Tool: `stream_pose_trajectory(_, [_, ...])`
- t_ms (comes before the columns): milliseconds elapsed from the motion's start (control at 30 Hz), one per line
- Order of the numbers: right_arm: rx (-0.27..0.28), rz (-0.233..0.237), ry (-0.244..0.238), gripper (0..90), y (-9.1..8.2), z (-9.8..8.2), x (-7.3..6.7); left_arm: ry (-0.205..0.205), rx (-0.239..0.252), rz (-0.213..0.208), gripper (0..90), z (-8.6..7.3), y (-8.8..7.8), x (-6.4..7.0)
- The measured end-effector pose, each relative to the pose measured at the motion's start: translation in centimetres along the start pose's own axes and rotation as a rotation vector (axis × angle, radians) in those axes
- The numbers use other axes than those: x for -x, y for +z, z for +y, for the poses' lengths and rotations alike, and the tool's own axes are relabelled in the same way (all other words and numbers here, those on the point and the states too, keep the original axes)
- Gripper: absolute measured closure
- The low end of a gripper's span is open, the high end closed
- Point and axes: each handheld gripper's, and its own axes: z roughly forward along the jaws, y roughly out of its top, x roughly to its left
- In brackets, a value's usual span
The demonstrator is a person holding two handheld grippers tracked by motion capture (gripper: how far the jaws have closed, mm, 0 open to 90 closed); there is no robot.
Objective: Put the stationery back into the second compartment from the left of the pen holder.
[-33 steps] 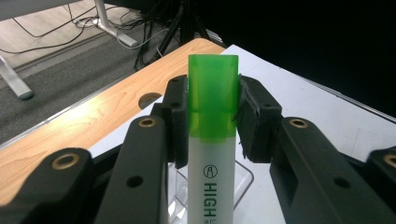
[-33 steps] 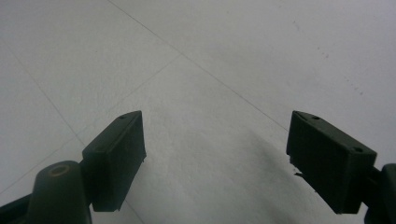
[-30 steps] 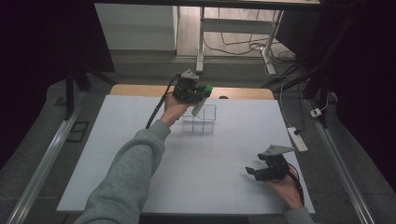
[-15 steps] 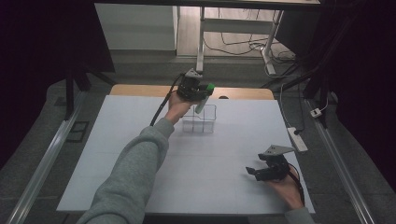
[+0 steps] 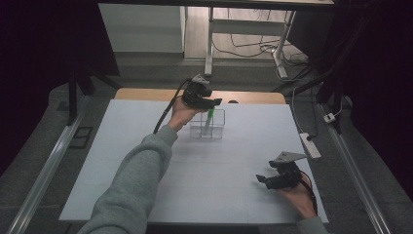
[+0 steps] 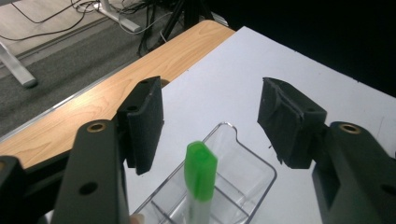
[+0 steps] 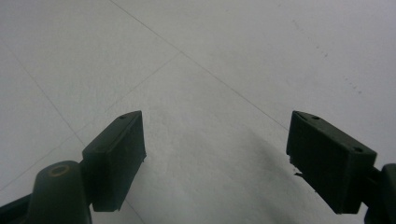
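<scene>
Since the earlier frame, the left gripper (image 5: 208, 103) has just been opening its jaws, and the green marker (image 5: 208, 120) that was high between them now stands lower, inside the clear organizer (image 5: 208, 125); the right gripper (image 5: 272, 179) did not move. On the white table (image 5: 122, 156), the organizer sits at about 12 o'clock from the centre, near the far wooden edge (image 6: 140, 70). The left gripper hovers just above it, its pads spread on both sides of the marker cap (image 6: 201, 170) and not touching it. The right gripper waits at about 4 o'clock, jaws spread wide over bare table (image 7: 210, 70), holding nothing. I judge the step in hand is to let go and leave. To do it well, the hand should lift straight up, keeping the jaws wide, so that no pad catches the tilted cap or tips the light organizer.
</scene>
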Motion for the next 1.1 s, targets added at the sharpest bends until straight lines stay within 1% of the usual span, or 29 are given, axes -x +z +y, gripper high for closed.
stream_pose_trajectory(167, [0.0,-0.002,-0.001,18.7,0.0,0.0,0.0,-0.006,0.002,0.0,39.8,-0.5,-0.6,-0.2])
stream_pose_trajectory(567, [-0.002,-0.002,-0.001,18.7,0.0,0.0,-0.1,0.014,-0.018,0.019,39.7,-2.5,-3.0,-0.5])
stream_pose_trajectory(733, [-0.004,0.0,-0.003,18.7,0.1,0.0,-0.1,0.022,-0.021,0.016,39.9,-3.5,-4.3,-0.2])
stream_pose_trajectory(767, [-0.003,-0.002,-0.004,18.7,0.1,0.0,-0.1,0.026,-0.025,0.01,39.9,-3.7,-4.6,-0.1])
stream_pose_trajectory(867, [-0.005,-0.001,-0.004,18.7,0.0,0.0,-0.1,0.031,-0.016,-0.006,39.8,-4.5,-5.5,0.1])
stream_pose_trajectory(1000, [-0.005,-0.008,-0.006,18.7,0.0,0.0,-0.2,0.041,-0.019,-0.004,39.8,-5.6,-6.8,0.5])
stream_pose_trajectory(1100, [-0.004,-0.002,-0.005,18.7,-0.1,-0.1,-0.2,0.046,-0.025,0.001,39.4,-6.6,-7.8,0.7])
